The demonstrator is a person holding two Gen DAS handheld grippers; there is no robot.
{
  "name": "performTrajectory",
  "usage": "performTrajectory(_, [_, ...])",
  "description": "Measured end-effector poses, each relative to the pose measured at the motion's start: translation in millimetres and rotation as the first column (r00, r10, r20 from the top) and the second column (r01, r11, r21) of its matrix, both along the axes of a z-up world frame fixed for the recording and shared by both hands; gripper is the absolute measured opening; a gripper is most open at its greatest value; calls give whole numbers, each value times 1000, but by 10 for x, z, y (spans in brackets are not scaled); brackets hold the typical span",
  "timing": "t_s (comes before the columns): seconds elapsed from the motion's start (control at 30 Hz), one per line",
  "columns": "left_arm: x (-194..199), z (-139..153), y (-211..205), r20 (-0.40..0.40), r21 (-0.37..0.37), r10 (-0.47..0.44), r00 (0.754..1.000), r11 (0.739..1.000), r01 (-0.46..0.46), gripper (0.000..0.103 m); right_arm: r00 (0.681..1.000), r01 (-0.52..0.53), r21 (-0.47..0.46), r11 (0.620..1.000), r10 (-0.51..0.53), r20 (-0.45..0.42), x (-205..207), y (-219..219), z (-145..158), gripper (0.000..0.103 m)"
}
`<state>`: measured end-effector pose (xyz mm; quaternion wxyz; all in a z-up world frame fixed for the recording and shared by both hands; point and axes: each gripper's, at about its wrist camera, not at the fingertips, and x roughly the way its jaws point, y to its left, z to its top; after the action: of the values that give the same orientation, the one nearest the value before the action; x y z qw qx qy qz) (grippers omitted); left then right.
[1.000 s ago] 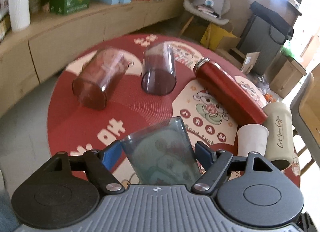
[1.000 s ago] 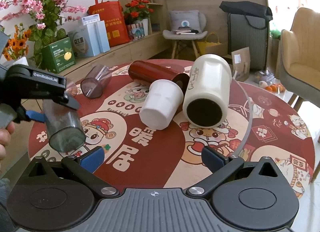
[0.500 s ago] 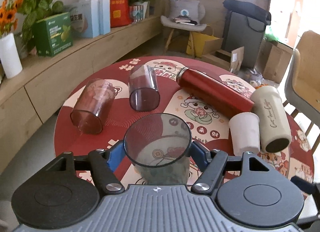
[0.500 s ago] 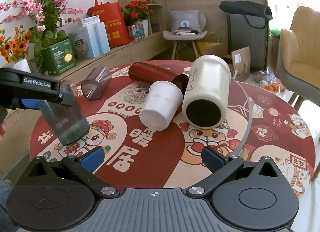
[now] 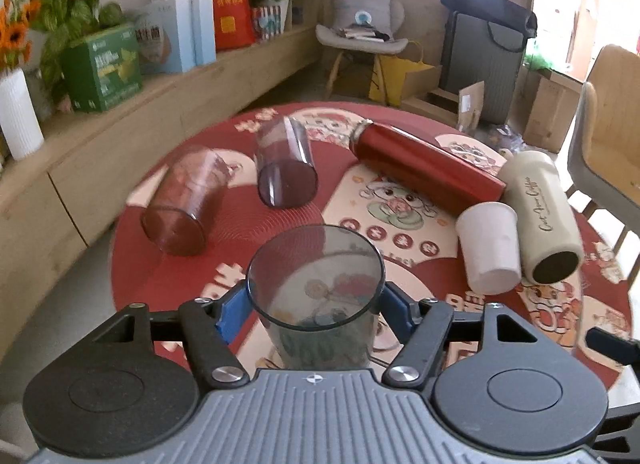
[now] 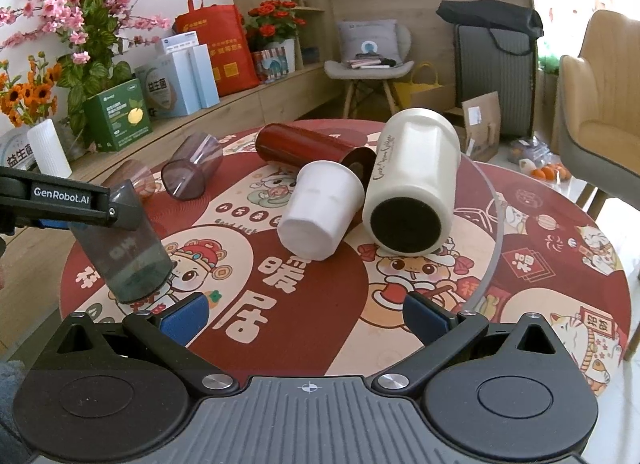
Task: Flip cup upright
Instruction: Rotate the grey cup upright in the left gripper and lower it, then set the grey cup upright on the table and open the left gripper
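Observation:
My left gripper is shut on a smoky grey clear cup, mouth up. In the right wrist view the same grey cup leans a little, its base at the red table mat; I cannot tell if it touches. My right gripper is open and empty over the mat's near edge. Lying on their sides are a reddish clear cup, a purple clear cup, a white paper cup and a cream tumbler.
A red flask lies on its side beyond the paper cup. A wooden shelf with boxes and flowers runs along the left. Chairs stand to the right, bags and boxes behind the table.
The left gripper has turned the grey cup from tilted, mouth away, to mouth up, and lowered it toward the mat. The right gripper has stayed still and open.

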<state>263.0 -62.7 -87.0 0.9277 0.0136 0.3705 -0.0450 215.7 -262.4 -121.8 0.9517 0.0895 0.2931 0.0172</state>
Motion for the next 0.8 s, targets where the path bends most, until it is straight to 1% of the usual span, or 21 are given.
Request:
performTrajectory(0.07, [7,-28,11,-24,-29,-8,1000,1000,7,71,1000,-2,-2,1000,2,-2,1,3,-4,103])
performTrajectory(0.17, [-24,-39,-16,-18,-16,-19,1000,1000,19,74,1000,-2,-2,1000,2,-2,-2,1,-1,103])
performTrajectory(0.23, [-47,-17,-20,-4,-18,-21,1000,1000,21,89,1000,1,1,1000,-1,-3,-3,-2,-1,103])
performTrajectory(0.3, [-72,22,-15,16,-20,-21,1000,1000,21,97,1000,4,4,1000,-4,-2,-6,-4,6,103])
performTrajectory(0.37, [-97,59,-23,28,-10,-26,999,1000,26,97,1000,3,3,1000,-3,-1,-13,2,9,103])
performTrajectory(0.53, [-194,134,-7,23,22,-32,999,999,31,98,1000,11,9,1000,-11,-15,-49,13,42,103])
performTrajectory(0.63, [-315,215,37,32,41,-39,999,998,37,98,1000,14,14,1000,-14,-9,-101,36,135,103])
performTrajectory(0.73, [-457,306,107,43,62,-40,998,997,37,99,1000,21,-10,1000,-21,-2,-181,87,262,103])
performTrajectory(0.8, [-561,356,165,38,71,-44,998,997,41,99,1000,27,-17,999,-27,3,-245,116,357,103])
